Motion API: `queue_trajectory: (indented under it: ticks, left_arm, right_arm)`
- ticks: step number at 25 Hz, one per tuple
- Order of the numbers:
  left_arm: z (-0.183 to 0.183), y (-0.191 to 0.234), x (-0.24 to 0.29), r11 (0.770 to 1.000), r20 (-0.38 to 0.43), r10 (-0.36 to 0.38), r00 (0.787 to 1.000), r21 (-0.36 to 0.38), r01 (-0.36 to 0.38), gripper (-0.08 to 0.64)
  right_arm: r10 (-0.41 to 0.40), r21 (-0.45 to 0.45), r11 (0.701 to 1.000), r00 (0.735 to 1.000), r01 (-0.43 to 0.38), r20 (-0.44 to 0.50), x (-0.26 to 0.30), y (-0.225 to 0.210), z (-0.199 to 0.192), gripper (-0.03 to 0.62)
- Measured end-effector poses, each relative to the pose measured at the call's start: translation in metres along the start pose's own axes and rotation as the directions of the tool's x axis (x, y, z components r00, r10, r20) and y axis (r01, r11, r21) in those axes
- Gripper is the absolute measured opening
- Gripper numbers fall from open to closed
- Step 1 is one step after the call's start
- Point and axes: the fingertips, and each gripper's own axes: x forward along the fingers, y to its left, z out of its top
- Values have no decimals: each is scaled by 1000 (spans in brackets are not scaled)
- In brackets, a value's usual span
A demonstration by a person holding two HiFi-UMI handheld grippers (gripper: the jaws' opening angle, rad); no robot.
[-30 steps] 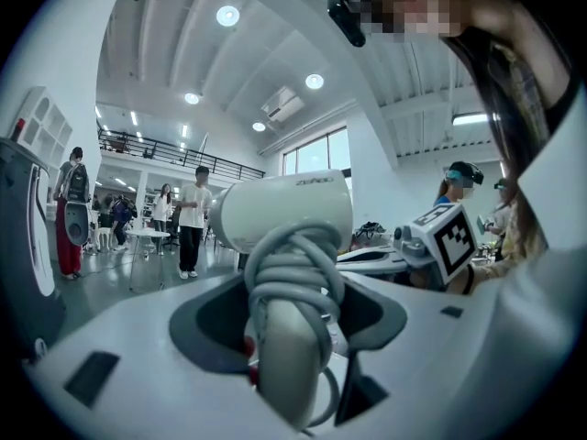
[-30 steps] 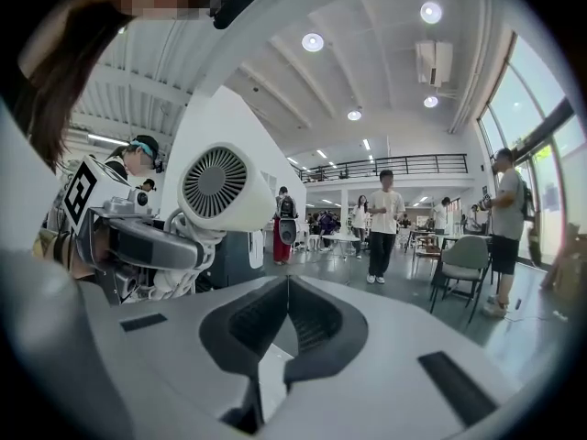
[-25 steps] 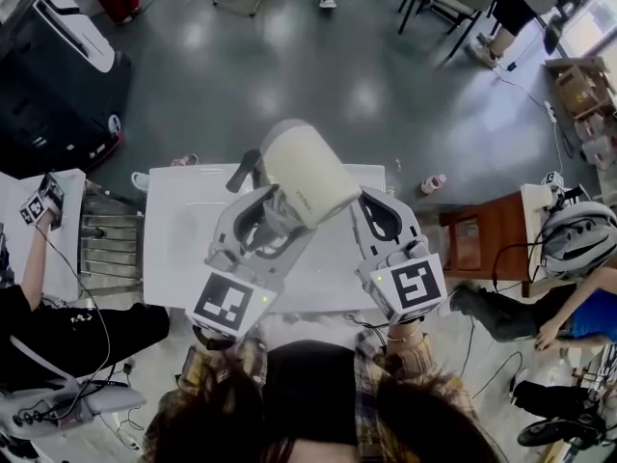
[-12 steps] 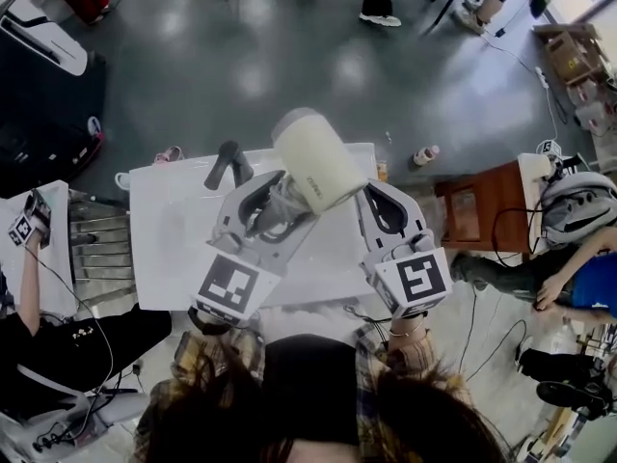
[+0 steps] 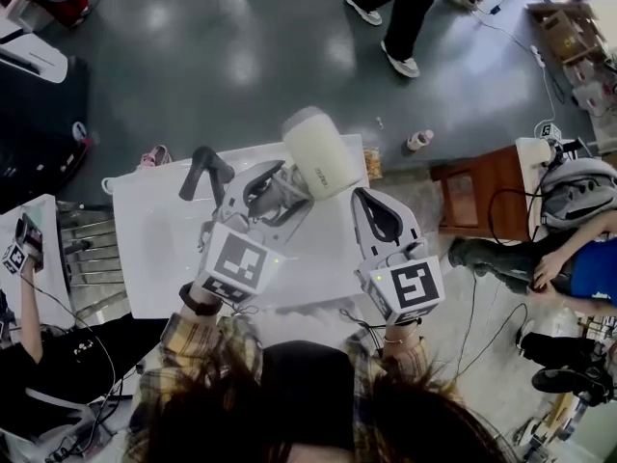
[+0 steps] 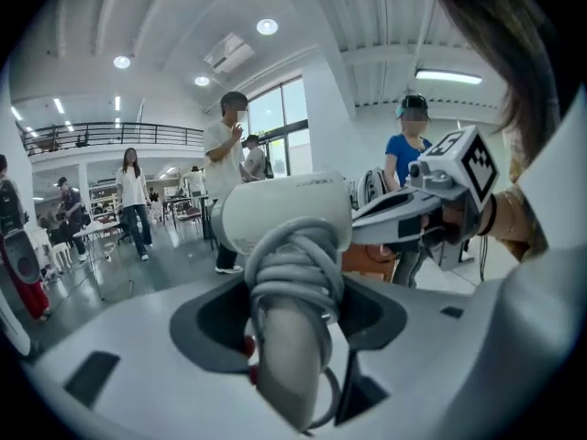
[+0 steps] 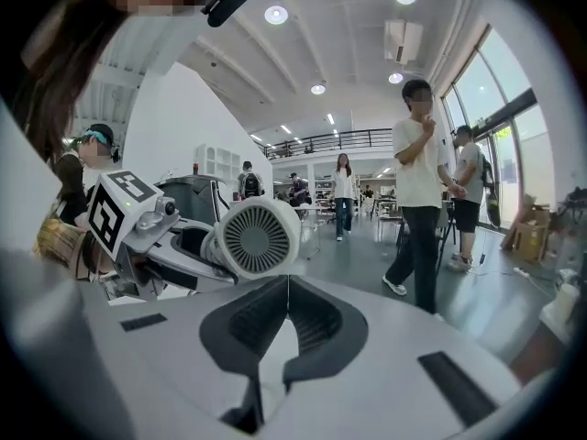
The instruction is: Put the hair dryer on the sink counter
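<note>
Above the sink counter [image 5: 154, 258], we find the left gripper [image 5: 275, 193] clamped on the cord-wrapped handle of the hair dryer [image 5: 315, 152]. We judge this grip lets the barrel lead downward. The right gripper [image 5: 366, 205] sits alongside, jaws together and empty.

Bright, even indoor light. Round ceiling lights [image 7: 275, 14] and a strip lamp [image 6: 447, 77] overhead; daylight through tall windows [image 7: 486, 90], slightly blown out. Glossy floor [image 5: 241, 56] carries soft white glare patches. Shadows weak. Both gripper views fisheye: black corners, bowed lines. Hair dryer [image 6: 284, 214] handle near lens, out of focus. Head view sharp mid-frame, stretched at edges.
</note>
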Motion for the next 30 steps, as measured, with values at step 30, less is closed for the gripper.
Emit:
queue_trajectory:
  ticks: [30]
  left_arm:
    - [-103, -44, 133, 944, -309, -202, 929, 192, 269, 265]
  right_arm:
    - [12, 117, 993, 993, 2, -121, 22, -32, -68, 15]
